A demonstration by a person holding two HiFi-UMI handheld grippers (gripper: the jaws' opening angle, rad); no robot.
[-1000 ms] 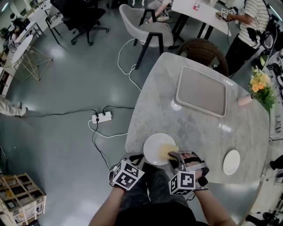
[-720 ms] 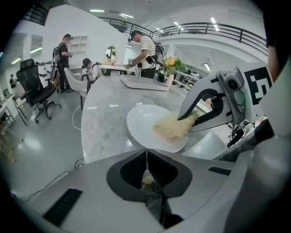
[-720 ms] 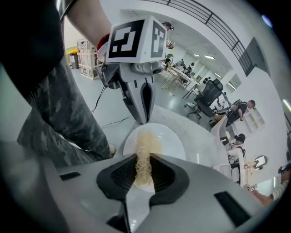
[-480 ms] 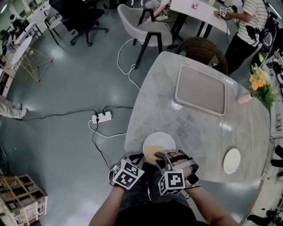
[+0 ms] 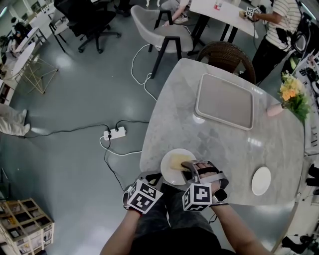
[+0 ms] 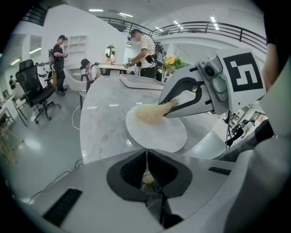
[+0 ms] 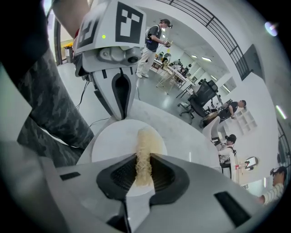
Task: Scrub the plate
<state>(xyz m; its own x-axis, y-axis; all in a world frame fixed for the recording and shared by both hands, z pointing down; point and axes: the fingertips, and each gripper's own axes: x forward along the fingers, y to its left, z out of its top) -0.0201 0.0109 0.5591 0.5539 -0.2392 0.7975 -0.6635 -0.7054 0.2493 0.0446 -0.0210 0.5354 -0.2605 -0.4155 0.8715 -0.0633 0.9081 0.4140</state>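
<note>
Around the work: a marble table [image 5: 199, 134] in an open office.
On the far part of the table, a grey rectangular tray [image 5: 225, 102], empty; at the right edge, yellow and orange flowers [image 5: 291, 97] in a pink vase [image 5: 274, 111]; near the front right corner, a small white dish [image 5: 261, 181], well apart from the tray. Behind the table, a dark wicker chair [image 5: 230, 56] and a pale shell chair [image 5: 162, 30] on black legs. On the grey floor [image 5: 75, 164] to the left, a white power strip [image 5: 114, 132] with black and white cables. Further back, a black office chair [image 5: 92, 20]; bottom left, a wooden crate [image 5: 25, 231]. Top right, a person in a striped shirt [image 5: 284, 22] at another white table [image 5: 224, 12].
</note>
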